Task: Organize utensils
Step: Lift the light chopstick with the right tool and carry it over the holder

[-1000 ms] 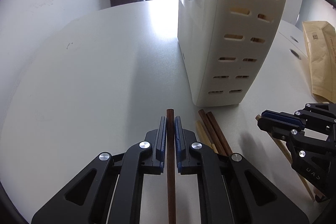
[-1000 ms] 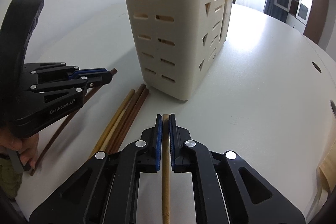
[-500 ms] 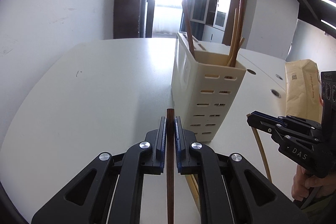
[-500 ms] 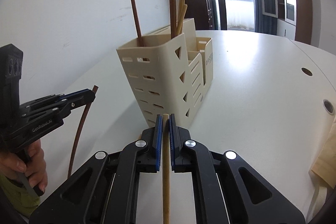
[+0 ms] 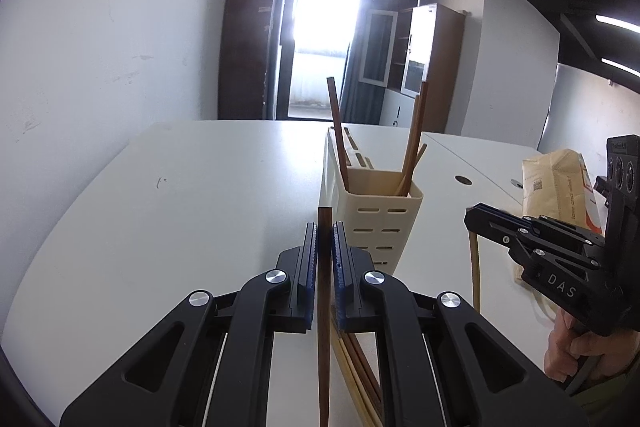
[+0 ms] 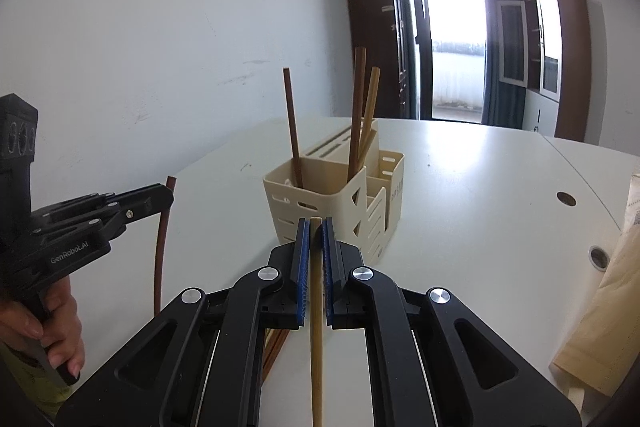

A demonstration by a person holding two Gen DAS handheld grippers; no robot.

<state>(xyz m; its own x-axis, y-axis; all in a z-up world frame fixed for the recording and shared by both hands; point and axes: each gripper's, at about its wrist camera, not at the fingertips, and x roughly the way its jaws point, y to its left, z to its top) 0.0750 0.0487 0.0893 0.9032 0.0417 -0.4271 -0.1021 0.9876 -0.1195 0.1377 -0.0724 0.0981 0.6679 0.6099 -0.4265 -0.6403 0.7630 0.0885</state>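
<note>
A cream slotted utensil holder (image 5: 382,223) (image 6: 340,203) stands on the white table with three chopsticks upright in it. My left gripper (image 5: 324,227) is shut on a dark brown chopstick (image 5: 323,327), held above the table just before the holder; it also shows in the right wrist view (image 6: 162,239). My right gripper (image 6: 316,223) is shut on a light wooden chopstick (image 6: 316,327), also raised, to the right of the holder; this chopstick also shows in the left wrist view (image 5: 475,271). Several loose chopsticks (image 5: 360,367) lie on the table below the grippers.
A brown paper bag (image 5: 556,187) lies on the table at the right. The table (image 5: 200,207) has cable holes (image 6: 566,199) near its right side. A white wall runs along the left; cabinets and a bright doorway stand behind.
Both grippers have lifted their chopsticks off the table and tilted up. The holder's open top and the chopsticks in it have come into view.
</note>
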